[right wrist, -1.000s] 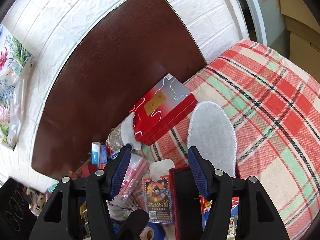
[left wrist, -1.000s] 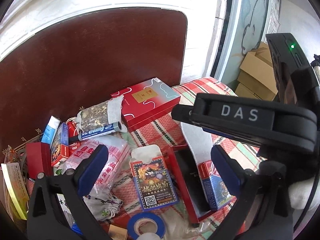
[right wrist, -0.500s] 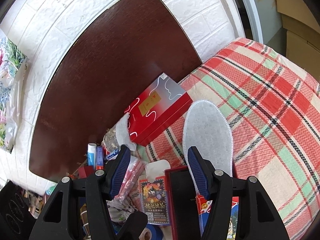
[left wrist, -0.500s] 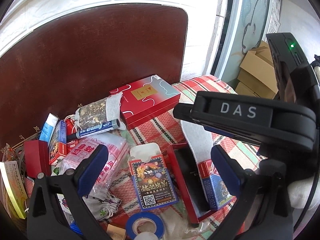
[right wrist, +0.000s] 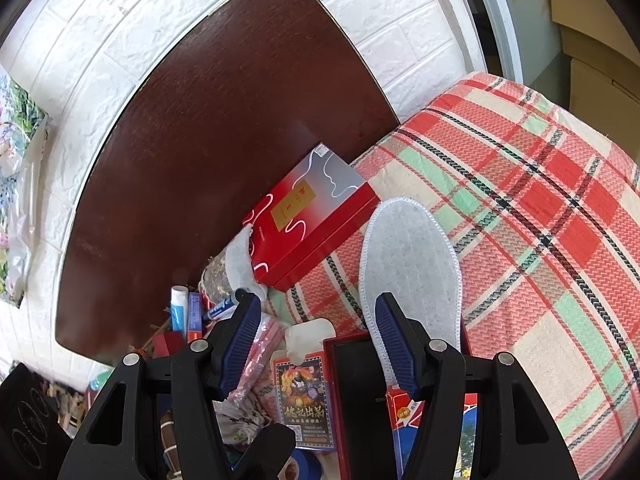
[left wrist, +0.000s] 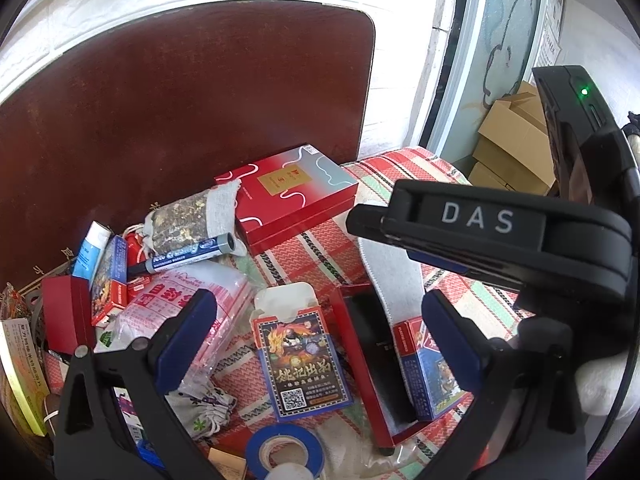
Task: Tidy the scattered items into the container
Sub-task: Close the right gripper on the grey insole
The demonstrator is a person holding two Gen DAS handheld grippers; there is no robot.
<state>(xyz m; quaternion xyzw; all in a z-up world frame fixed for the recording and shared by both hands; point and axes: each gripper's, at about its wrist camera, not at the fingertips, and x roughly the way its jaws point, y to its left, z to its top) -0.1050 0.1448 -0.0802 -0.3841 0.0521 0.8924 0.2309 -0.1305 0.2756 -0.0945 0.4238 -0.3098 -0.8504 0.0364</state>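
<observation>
Scattered items lie on a plaid cloth point(right wrist: 532, 216). A card box with Chinese text point(left wrist: 302, 358) sits between my left gripper's open, empty fingers; the left gripper point(left wrist: 320, 328) hovers above it. An open red tray point(left wrist: 374, 364) lies beside it, with a grey insole point(right wrist: 408, 256) across its far end and a blue-red card box point(left wrist: 430, 368) by it. My right gripper point(right wrist: 316, 340) is open and empty, above the tray point(right wrist: 360, 400) and the card box point(right wrist: 306, 408). A red gift box point(left wrist: 288, 196), a marker point(left wrist: 188, 254) and a blue tape roll point(left wrist: 284, 450) lie around.
A dark brown headboard point(left wrist: 180, 112) stands behind the pile against a white brick wall point(right wrist: 120, 40). A herb pouch point(left wrist: 188, 220), a plastic bag point(left wrist: 176, 300) and small boxes point(left wrist: 108, 280) crowd the left. Cardboard boxes point(left wrist: 516, 140) stand by the door at right.
Both views have shifted slightly: the items sit a little lower in the right wrist view and a little higher in the left. Nothing was grasped or moved.
</observation>
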